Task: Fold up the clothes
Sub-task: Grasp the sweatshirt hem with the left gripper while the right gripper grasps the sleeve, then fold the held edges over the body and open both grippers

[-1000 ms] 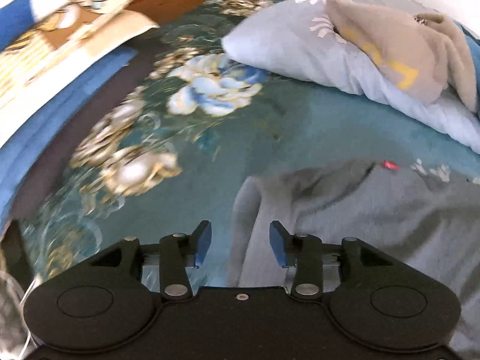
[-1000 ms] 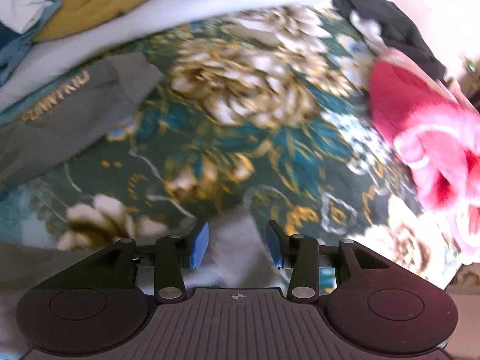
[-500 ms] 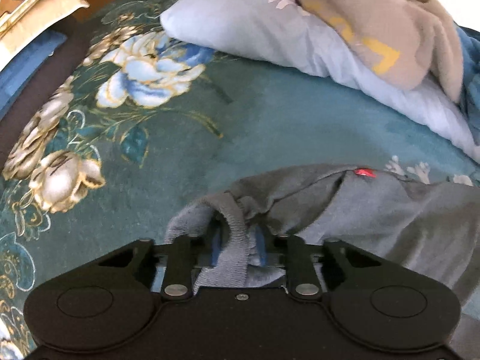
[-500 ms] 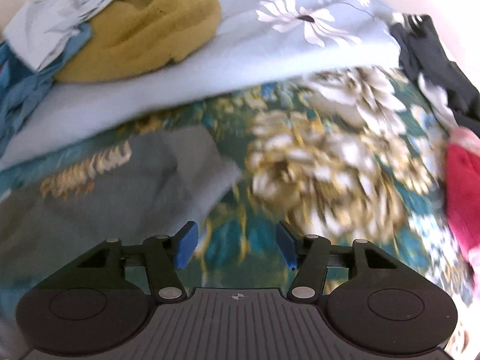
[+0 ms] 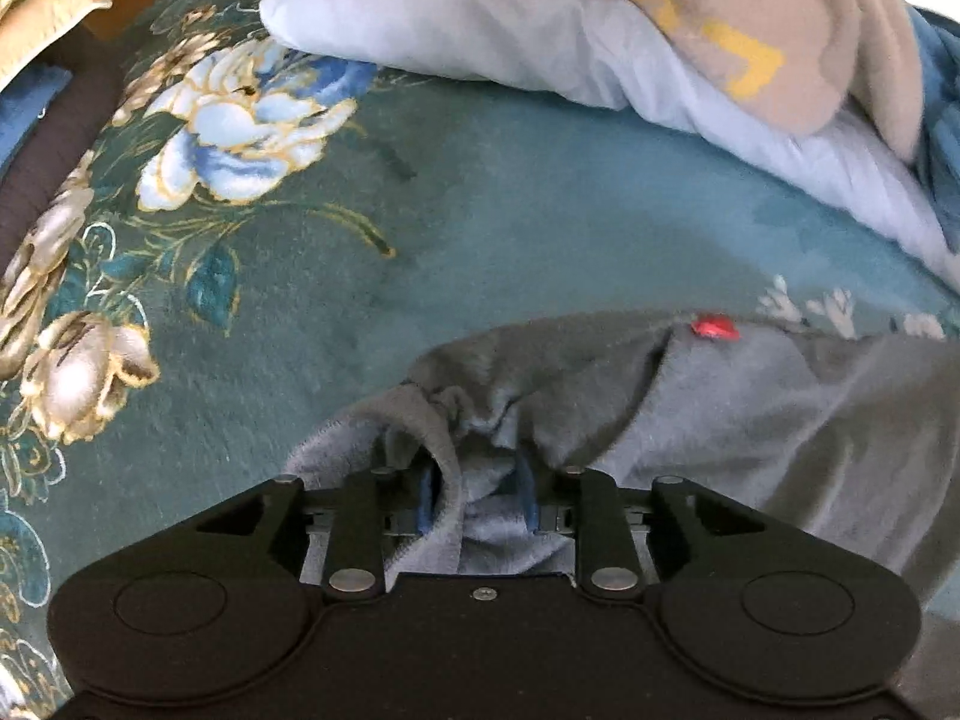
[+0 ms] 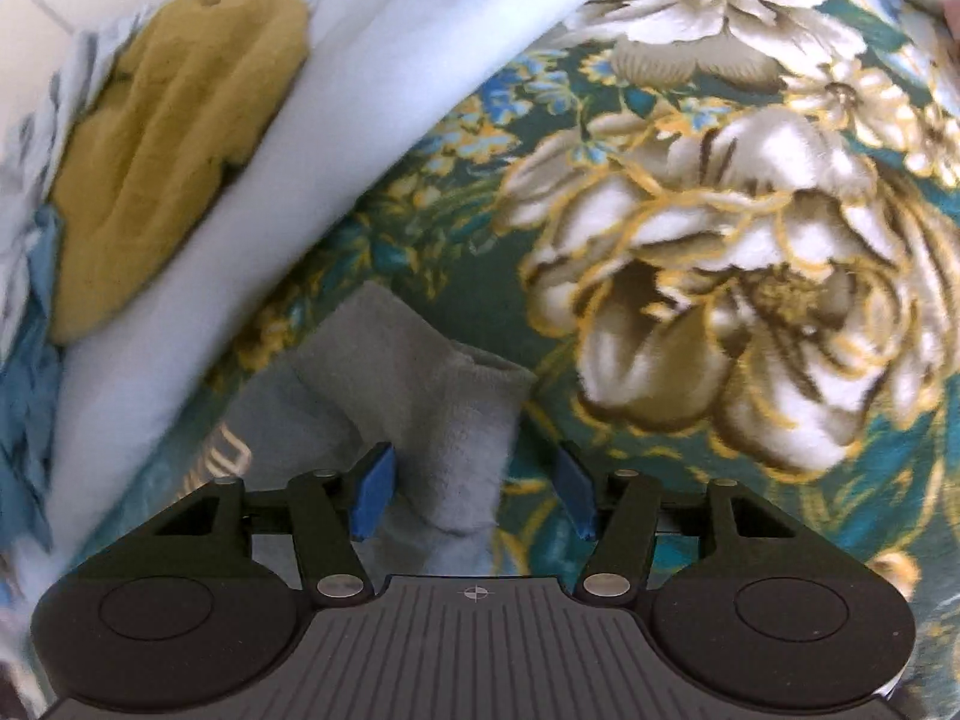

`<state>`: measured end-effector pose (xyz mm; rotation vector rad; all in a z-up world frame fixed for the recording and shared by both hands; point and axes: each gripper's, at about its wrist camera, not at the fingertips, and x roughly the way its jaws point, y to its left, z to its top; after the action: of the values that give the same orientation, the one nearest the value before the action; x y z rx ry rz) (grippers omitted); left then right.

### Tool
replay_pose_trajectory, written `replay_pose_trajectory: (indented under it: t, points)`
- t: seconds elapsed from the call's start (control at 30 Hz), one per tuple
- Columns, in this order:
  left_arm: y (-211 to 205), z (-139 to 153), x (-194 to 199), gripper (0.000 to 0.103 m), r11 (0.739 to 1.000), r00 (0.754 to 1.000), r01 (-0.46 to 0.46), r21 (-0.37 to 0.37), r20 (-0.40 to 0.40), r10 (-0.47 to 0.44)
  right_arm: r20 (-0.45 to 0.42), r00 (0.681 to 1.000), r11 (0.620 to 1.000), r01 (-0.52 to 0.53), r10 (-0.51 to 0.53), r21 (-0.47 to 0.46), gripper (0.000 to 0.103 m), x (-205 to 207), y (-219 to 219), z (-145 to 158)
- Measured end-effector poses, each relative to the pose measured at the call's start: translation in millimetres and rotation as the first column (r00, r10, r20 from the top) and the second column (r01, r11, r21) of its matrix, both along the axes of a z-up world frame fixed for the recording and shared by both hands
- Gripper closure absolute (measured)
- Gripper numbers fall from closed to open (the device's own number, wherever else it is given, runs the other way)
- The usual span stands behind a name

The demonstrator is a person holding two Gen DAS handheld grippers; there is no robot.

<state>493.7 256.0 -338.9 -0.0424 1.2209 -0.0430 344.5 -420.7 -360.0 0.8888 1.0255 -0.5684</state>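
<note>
While left claw (image 5: 474,495) grips the grey garment's (image 5: 750,420) bunched edge, jaws opening. Right claw (image 6: 474,495) closing, unclenched around grey cuff (image 6: 462,420) on floral blanket (image 6: 720,240).

One grey garment (image 5: 750,420), one pale blue pillow (image 5: 480,18), one tan garment (image 5: 780,30), one mustard garment (image 6: 168,168), one teal floral blanket (image 5: 480,210), two grippers: left gripper (image 5: 475,495), right gripper (image 6: 474,489).
</note>
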Motion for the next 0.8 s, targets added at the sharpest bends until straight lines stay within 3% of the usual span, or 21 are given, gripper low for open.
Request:
replay_pose_trajectory:
  t: [0.07,0.17,0.27,0.33,0.4,0.47,0.53,0.6,0.67,0.73,0.8]
  points:
    - [5.3,0.9,3.8,0.080,0.999,1.000,-0.028,-0.041,0.009,0.029,0.030,0.999,1.000,-0.021,0.021,-0.004,0.076,5.3,4.4,-0.1]
    - [10.3,-1.7,6.0,0.093,0.997,0.999,-0.050,-0.062,0.019,0.051,0.005,0.995,0.992,-0.101,0.101,-0.079,0.084,17.3,15.9,0.5]
    - [13.5,-1.3,5.4,0.099,0.994,0.996,-0.083,-0.070,0.038,0.085,-0.015,0.993,0.984,-0.119,0.118,-0.131,0.094,21.8,20.5,5.8]
    - [19.0,5.3,2.3,0.101,0.985,0.985,-0.147,-0.095,0.076,0.155,-0.008,0.994,0.980,-0.107,0.107,-0.168,0.095,18.9,20.7,14.8]
    - [33.1,16.1,-0.8,0.101,0.953,0.954,-0.251,-0.173,0.121,0.273,0.076,0.996,0.981,-0.024,0.039,-0.194,0.096,5.7,13.9,34.3]
    - [53.0,26.5,-2.4,0.101,0.891,0.900,-0.359,-0.278,0.149,0.409,0.144,0.990,0.975,0.046,-0.015,-0.218,0.097,-8.9,9.0,54.4]
    - [60.0,27.4,3.0,0.101,0.863,0.882,-0.386,-0.327,0.143,0.449,0.162,0.987,0.963,0.048,-0.005,-0.264,0.097,-16.9,7.4,69.1]
    - [59.7,25.5,12.0,0.101,0.858,0.881,-0.387,-0.338,0.140,0.452,0.090,0.995,0.951,-0.021,0.051,-0.307,0.097,-12.9,6.7,62.0]
    - [48.9,18.0,25.4,0.101,0.885,0.898,-0.360,-0.297,0.146,0.414,-0.001,0.996,0.936,-0.085,0.090,-0.341,0.097,-7.8,6.0,49.5]
    - [47.1,12.9,32.5,0.101,0.863,0.883,-0.390,-0.321,0.136,0.449,-0.046,0.997,0.943,-0.080,0.068,-0.324,0.097,-7.3,3.9,35.6]
    - [47.3,9.4,37.0,0.101,0.838,0.862,-0.423,-0.345,0.131,0.489,-0.032,0.997,0.936,-0.072,0.065,-0.345,0.097,-11.3,7.2,36.9]
